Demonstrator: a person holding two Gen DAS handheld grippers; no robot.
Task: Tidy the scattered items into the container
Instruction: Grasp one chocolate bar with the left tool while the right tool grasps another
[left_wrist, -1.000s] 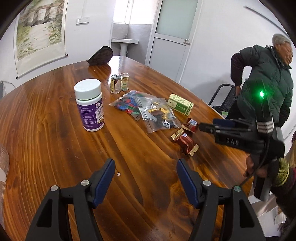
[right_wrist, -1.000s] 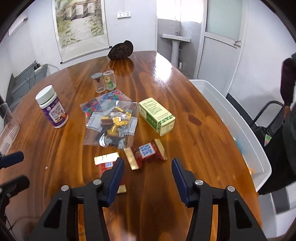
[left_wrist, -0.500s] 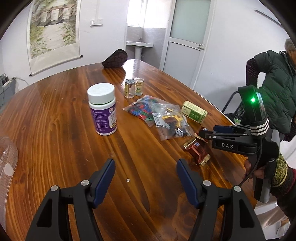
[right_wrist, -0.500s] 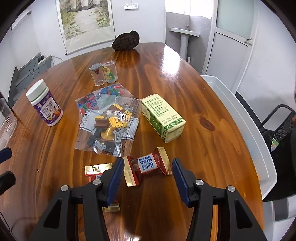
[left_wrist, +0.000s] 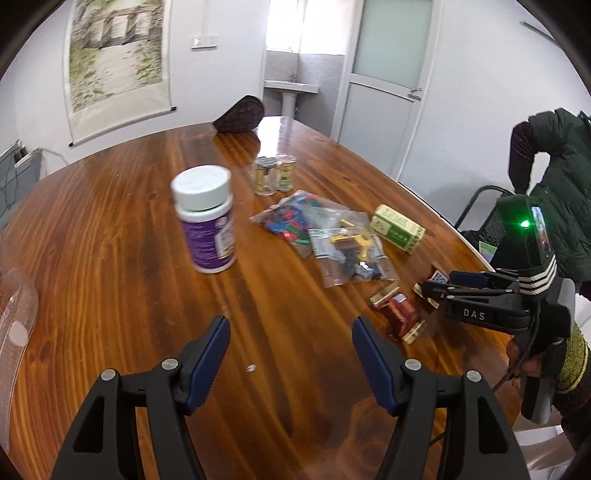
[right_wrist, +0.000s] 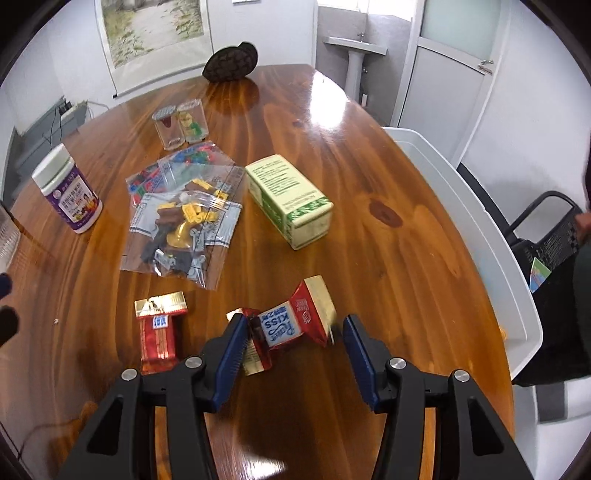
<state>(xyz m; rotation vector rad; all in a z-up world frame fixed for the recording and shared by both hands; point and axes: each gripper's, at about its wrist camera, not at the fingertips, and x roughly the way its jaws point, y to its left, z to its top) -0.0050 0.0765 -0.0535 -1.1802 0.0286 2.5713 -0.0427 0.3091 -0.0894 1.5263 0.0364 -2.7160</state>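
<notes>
Hovering my right gripper (right_wrist: 291, 343) over the nearer red candy pack (right_wrist: 286, 326) on the worktop (right_wrist: 388, 258). Its fingers (right_wrist: 231, 354) are partly spread and sit on either side of the pack; the left one looks right up against the wrapper, the right one has a gap, so nothing's gripped. A second candy pack (right_wrist: 159, 332) lies just to the left. Beyond them are two clear bags of small toy bricks (right_wrist: 184, 218), a green box (right_wrist: 290, 201), a white-capped bottle (right_wrist: 68, 190) and two little jars (right_wrist: 181, 123). The white bin (right_wrist: 476, 229) sits off the worktop's right edge, well apart from the candy.

My left gripper (left_wrist: 290, 350) hangs above bare wood with fingers wide apart, holding nothing. From its camera I can see the right gripper (left_wrist: 443, 288) down by the candy.
</notes>
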